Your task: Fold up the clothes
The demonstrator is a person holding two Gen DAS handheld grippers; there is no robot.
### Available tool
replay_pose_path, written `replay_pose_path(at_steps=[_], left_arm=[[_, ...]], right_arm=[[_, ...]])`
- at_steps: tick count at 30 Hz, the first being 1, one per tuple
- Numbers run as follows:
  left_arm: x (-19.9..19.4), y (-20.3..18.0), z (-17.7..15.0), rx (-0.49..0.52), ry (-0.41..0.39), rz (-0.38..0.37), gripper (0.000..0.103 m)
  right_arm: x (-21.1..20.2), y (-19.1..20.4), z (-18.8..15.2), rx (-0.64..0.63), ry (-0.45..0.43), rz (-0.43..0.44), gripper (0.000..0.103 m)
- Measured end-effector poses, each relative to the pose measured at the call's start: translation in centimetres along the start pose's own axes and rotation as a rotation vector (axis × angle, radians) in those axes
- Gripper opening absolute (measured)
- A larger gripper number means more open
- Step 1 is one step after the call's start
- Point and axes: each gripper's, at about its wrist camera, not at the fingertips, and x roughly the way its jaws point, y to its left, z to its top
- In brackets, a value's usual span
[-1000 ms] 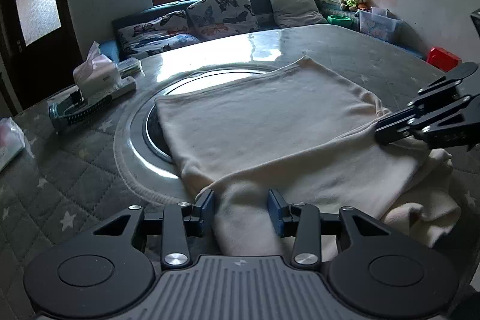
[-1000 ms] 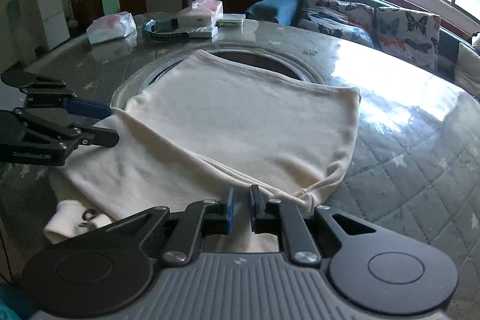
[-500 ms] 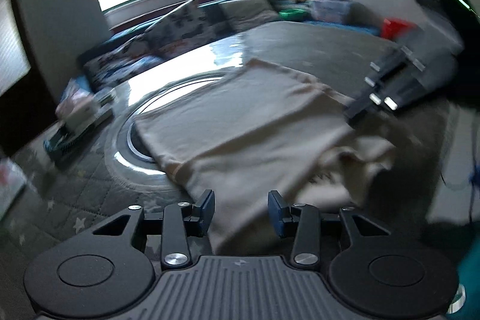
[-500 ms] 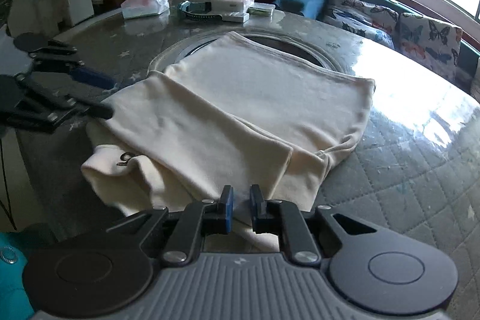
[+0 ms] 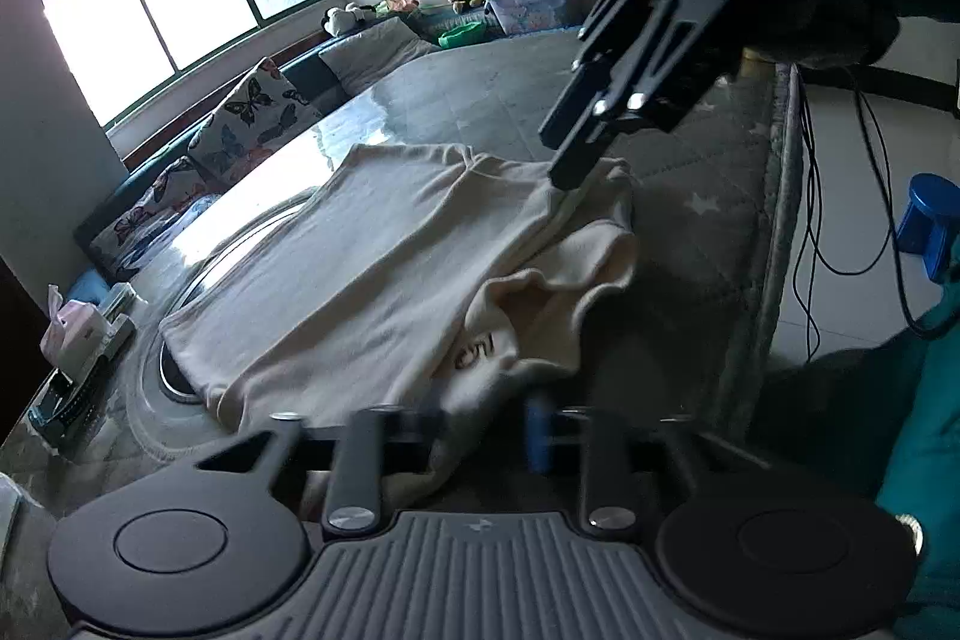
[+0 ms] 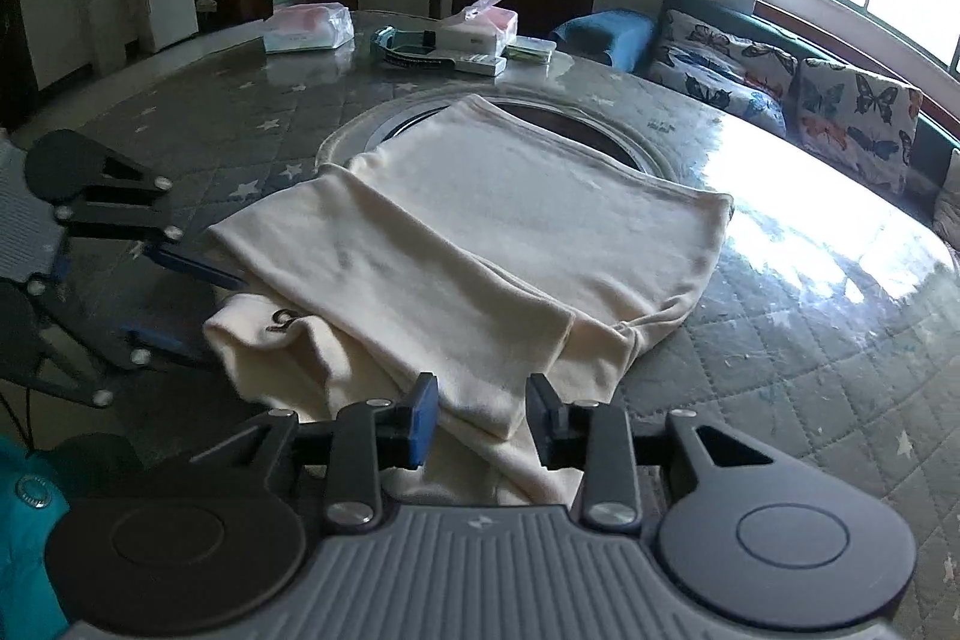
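Cream garment half folded on the round table, both grippers at its near end

Nearest the right gripper (image 6: 480, 415), the cream knit garment (image 6: 480, 232) has a loose folded edge lying between the blue-padded fingers (image 6: 423, 418); the jaws are opening and the pads stand clear of the cloth, so nothing is held; the left gripper (image 5: 480, 430) sits just beside the bunched, printed corner at the garment's near-left end, its jaws closing, blurred, with no cloth pinched between them as far as can be told; the garment's long axis runs away from both grippers across the grey quilted star-patterned table (image 6: 810, 370) toward the central glass ring; the left gripper looks nearer the untidy corner, so that corner likely needs tucking next; tissue packets (image 6: 309, 28) lie far beyond.
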Motion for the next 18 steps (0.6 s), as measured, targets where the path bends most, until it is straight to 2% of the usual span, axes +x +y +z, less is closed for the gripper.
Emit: replay_pose_path(at_steps=[1,2,10,16,18], left_arm=[[0.1,0.1,0.1,-0.008,-0.006,0.005,0.012],[0.0,0.6,0.3,-0.032,-0.015,0.009,0.011],[0.5,5.2,2.3,-0.234,-0.050,0.014,0.009],[1.3,6.5,2.8,-0.278,-0.043,0.006,0.009],[1.5,6.6,2.7,-0.284,-0.037,0.006,0.009]], right_arm=[[-0.3,0.1,-0.1,-0.008,0.000,-0.001,0.034],[-0.5,0.2,-0.2,-0.016,0.000,0.000,0.036],[-1.7,1.3,-1.0,-0.139,-0.001,0.063,0.060],[0.8,2.3,-0.7,-0.190,-0.036,0.049,0.060],[2.0,2.4,-0.4,-0.198,-0.048,0.041,0.054]])
